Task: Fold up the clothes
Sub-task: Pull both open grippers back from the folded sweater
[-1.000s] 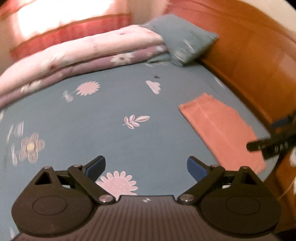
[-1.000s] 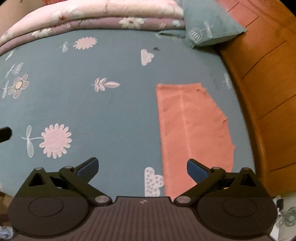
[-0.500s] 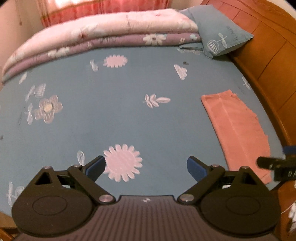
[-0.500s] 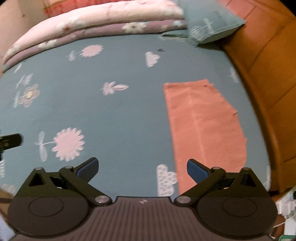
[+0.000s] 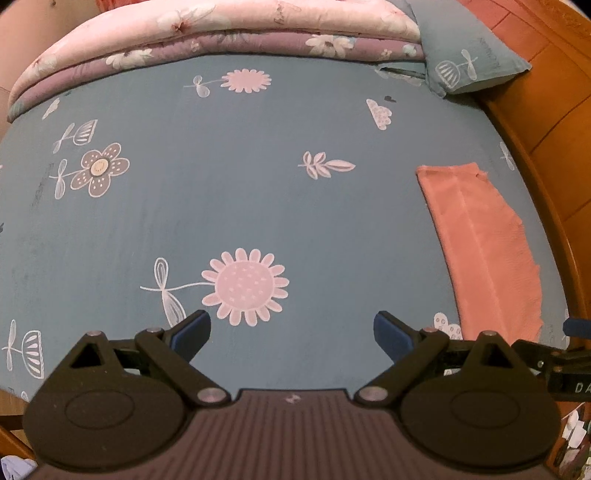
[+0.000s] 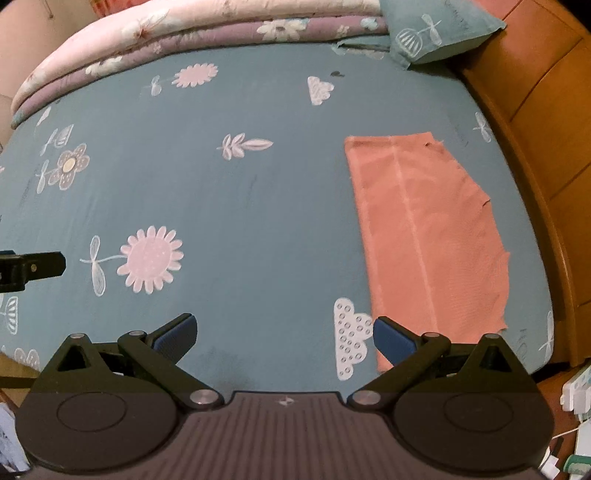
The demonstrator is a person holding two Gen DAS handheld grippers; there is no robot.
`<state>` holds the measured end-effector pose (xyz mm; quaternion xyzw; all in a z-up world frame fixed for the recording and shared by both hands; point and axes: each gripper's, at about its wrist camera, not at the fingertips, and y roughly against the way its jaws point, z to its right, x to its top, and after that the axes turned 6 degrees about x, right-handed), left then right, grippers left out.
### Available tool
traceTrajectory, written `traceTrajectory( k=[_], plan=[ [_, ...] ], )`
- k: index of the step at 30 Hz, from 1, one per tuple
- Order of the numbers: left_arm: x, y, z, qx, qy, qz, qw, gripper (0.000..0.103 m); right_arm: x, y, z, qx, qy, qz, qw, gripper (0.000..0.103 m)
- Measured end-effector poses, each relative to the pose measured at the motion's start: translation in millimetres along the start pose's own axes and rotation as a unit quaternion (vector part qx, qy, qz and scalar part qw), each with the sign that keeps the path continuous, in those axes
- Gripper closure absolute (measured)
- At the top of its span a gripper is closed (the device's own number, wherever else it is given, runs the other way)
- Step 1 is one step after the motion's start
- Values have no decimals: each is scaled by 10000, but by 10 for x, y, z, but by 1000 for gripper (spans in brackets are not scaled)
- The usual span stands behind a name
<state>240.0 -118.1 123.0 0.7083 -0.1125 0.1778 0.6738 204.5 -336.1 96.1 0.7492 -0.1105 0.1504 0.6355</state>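
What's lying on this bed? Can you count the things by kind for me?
Folded orange cloth: 1
Folded quilt: 1
Blue pillow: 1
Total: 3, all on the flowered sheet

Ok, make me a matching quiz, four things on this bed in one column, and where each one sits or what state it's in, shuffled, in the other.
Things:
1. garment
2. pillow
3. quilt
4. right claw

Places or states:
A. folded along the far edge of the bed
B. open, holding nothing
C. flat on the sheet beside the wooden bed frame
D. far corner, by the end of the quilt

Pairs: 1-C, 2-D, 3-A, 4-B
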Motion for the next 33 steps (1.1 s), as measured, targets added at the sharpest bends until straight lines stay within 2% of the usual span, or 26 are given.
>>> traceTrajectory(
  k=[14,33],
  plan=[
    [-49,-41,-203,222,77,-214,9995,8,-7,-35,-150,20,2,-140,9999,0],
    [-46,-93,-265,281,164,-329,9989,8,15,-84,-155,21,18,-224,9997,0]
  ],
)
